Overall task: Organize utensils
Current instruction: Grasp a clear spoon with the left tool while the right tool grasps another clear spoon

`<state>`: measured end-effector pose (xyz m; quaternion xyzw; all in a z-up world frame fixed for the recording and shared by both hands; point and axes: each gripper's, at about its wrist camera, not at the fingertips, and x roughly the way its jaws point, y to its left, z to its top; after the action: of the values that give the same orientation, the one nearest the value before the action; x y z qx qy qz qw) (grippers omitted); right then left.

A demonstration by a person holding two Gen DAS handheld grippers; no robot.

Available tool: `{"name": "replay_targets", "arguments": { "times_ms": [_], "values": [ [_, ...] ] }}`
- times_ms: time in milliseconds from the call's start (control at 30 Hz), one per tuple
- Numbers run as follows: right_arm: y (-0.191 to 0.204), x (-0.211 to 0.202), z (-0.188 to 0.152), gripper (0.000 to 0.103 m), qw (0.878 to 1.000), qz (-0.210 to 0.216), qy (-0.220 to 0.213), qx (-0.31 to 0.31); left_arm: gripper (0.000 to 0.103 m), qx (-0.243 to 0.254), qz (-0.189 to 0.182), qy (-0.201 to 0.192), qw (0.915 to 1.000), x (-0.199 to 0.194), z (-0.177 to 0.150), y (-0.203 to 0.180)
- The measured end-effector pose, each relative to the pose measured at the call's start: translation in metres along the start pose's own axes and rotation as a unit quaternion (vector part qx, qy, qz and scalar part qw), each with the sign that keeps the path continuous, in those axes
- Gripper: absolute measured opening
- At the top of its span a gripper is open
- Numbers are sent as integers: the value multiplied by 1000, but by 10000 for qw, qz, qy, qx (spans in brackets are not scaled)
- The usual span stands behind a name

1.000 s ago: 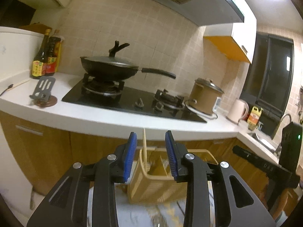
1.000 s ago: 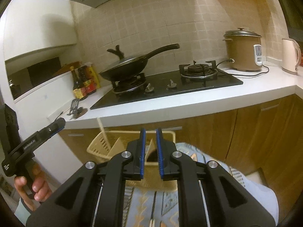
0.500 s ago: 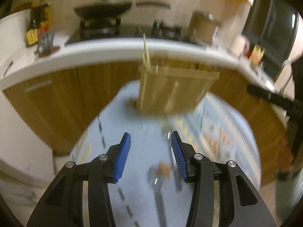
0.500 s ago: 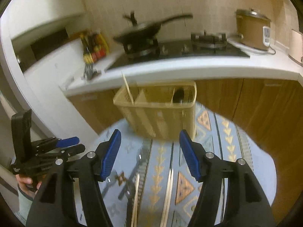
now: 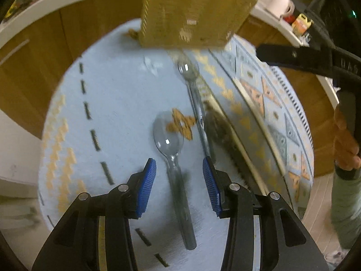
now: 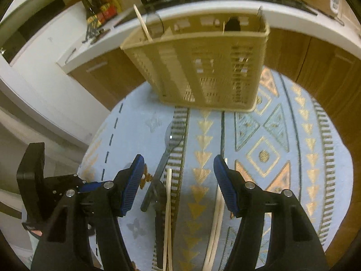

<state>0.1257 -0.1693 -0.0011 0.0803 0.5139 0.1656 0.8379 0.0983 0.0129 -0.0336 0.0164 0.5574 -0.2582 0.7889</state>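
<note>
Some utensils stand in the basket (image 6: 203, 67); spoons (image 5: 168, 140) and chopsticks (image 6: 168, 214) remain on the mat. Both hand-held grippers, left (image 5: 179, 185) and right (image 6: 178, 187), gape empty.

My left wrist camera sits just behind my left gripper (image 5: 179, 176) and looks steeply down its fingers, close above the blue patterned cloth (image 5: 117, 103), with the beige utensil basket (image 5: 191, 11) at the top edge. My right wrist camera, behind my right gripper (image 6: 179, 174), tilts down less steeply, taking in the cloth (image 6: 282, 135), the whole basket (image 6: 203, 67) and the white countertop (image 6: 293, 20) beyond. Both views share the cloth, the basket and a clear plastic spoon (image 5: 194, 94) (image 6: 171, 140); each catches the other gripper at its edge.
</note>
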Motion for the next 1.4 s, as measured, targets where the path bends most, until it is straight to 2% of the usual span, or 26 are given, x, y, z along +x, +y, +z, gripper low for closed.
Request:
{"name": "replay_targets", "arguments": {
  "times_ms": [33, 67, 167, 267, 333, 467, 533, 633, 700, 800, 967, 1033, 1067, 1100, 1167, 1200, 1300, 1400],
  "values": [
    [1, 6, 1, 60, 10000, 21, 93, 13, 39, -4, 15, 65, 10000, 4, 0, -2],
    [1, 13, 3, 60, 9997, 76, 212, 45, 33, -4, 69, 126, 9999, 8, 1, -3],
    [2, 30, 6, 60, 9986, 187, 460, 168, 31, 41, 249, 247, 9994, 17, 3, -7],
    [1, 46, 13, 60, 9971, 183, 634, 388, 24, 141, 481, 229, 9985, 17, 6, -12],
    [1, 55, 19, 60, 9963, 157, 687, 491, 12, 162, 672, 185, 9974, 19, 5, -13],
    [4, 74, 29, 60, 9955, 9, 724, 609, 10, -414, 455, -225, 9979, 16, 7, 3],
    [7, 83, 31, 60, 9954, -87, 729, 616, 9, -727, 514, -494, 9948, 13, 9, 17],
    [15, 97, 35, 60, 9949, -214, 764, 621, 9, -1305, 323, -777, 9879, 9, 11, 41],
    [20, 103, 38, 60, 9951, -329, 725, 594, 10, -1573, 415, -971, 9819, 4, 13, 53],
    [30, 113, 43, 57, 9947, -594, 676, 499, 10, -1682, 567, -1089, 9781, 1, 18, 61],
    [53, 127, 47, 49, 9924, -1005, 647, 296, 11, -1638, 571, -1006, 9797, 2, 22, 69],
    [64, 131, 44, 38, 9897, -1300, 596, 6, 17, -1558, 489, -999, 9815, 1, 21, 71],
    [68, 132, 42, 36, 9878, -1435, 575, -163, 21, -1520, 451, -978, 9825, 0, 21, 73],
    [69, 133, 42, 33, 9874, -1462, 566, -235, 24, -1509, 438, -971, 9828, -2, 21, 75],
    [69, 134, 41, 32, 9885, -1369, 592, -253, 39, -1523, 491, -1010, 9819, -9, 21, 81],
    [67, 133, 41, 31, 9892, -1313, 612, -232, 42, -1524, 500, -1019, 9818, -12, 23, 85],
    [58, 127, 41, 31, 9910, -1149, 677, -140, 45, -1603, 394, -978, 9814, -13, 38, 95],
    [52, 122, 40, 31, 9913, -1091, 709, -190, 45, -1564, 422, -665, 9846, -2, 54, 98]
  ]
}}
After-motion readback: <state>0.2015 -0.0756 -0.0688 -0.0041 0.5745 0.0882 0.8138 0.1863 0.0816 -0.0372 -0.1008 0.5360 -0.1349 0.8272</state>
